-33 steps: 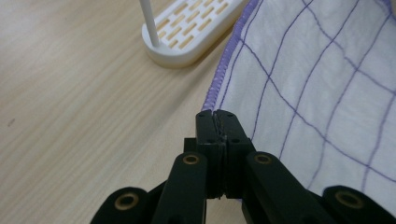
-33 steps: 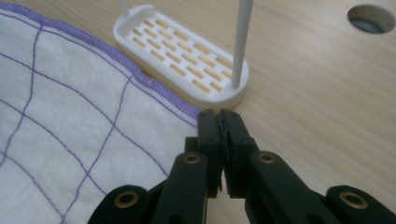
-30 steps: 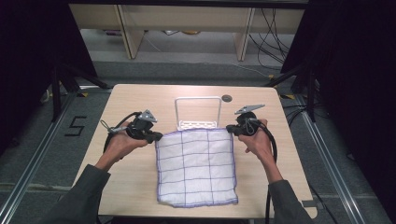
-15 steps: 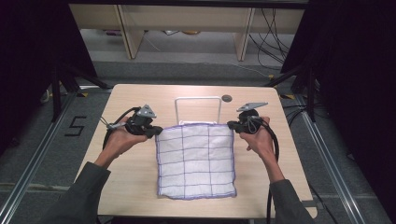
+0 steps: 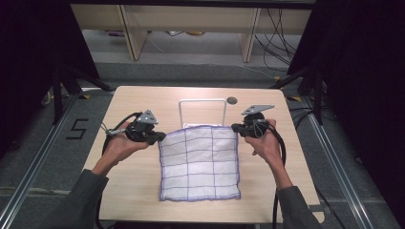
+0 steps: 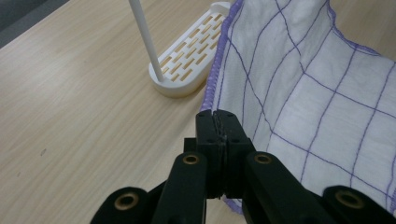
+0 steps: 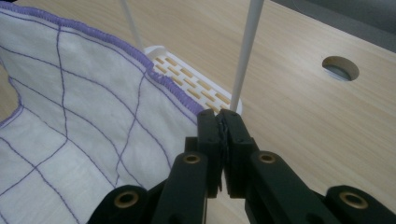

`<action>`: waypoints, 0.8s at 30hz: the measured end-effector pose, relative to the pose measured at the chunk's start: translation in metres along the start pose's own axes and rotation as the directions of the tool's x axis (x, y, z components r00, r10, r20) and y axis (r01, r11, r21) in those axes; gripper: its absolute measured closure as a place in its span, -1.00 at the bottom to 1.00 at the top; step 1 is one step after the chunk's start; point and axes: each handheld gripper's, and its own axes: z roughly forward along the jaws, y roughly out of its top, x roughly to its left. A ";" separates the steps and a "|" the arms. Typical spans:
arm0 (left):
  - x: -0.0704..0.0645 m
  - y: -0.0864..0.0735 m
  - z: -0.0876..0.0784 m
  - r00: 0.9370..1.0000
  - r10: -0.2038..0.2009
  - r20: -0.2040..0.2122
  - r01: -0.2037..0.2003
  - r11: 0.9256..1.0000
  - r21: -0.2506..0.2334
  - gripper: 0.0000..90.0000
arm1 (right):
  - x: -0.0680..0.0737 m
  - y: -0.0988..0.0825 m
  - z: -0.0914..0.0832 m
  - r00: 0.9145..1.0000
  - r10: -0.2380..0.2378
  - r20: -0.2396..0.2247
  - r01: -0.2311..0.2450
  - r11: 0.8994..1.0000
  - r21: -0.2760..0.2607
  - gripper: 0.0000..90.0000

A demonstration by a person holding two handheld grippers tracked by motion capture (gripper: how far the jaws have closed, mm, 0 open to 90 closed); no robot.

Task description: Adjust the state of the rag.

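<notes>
The left gripper (image 5: 160, 137) is pinching the far left corner of the cloth (image 5: 199, 162), its two black jaws pressed together with only the thin hem caught between them; in the left gripper view the left gripper (image 6: 219, 122) is biting the purple-stitched edge of the cloth (image 6: 299, 107) right at that corner. The right gripper (image 5: 235, 128) is doing the same at the far right corner, jaws squeezed flat on the fabric, and in the right gripper view the right gripper (image 7: 219, 120) is clamping the hem where the cloth (image 7: 79, 116) is falling away to the left. The person's left hand (image 5: 119, 145) and right hand (image 5: 265, 143) are each wrapping around a gripper body. The cloth, white with a purple grid and purple border, is lying near the middle of the table (image 5: 143, 191), its far edge being held a little above the surface between the two grippers while the rest is resting flat and reaching toward the person. It is close to square, slightly longer from far to near than across, so its long axis is running from the far edge of the table toward the person's side. Just beyond its held edge, the white rack (image 5: 202, 110) is standing upright with its slotted base (image 6: 191, 65) partly under the cloth's hem.
</notes>
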 end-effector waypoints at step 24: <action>-0.047 -0.035 -0.025 0.990 0.100 0.096 -0.101 0.995 0.006 0.96 | 0.031 -0.034 -0.033 0.997 -0.075 -0.027 0.075 0.997 -0.031 0.96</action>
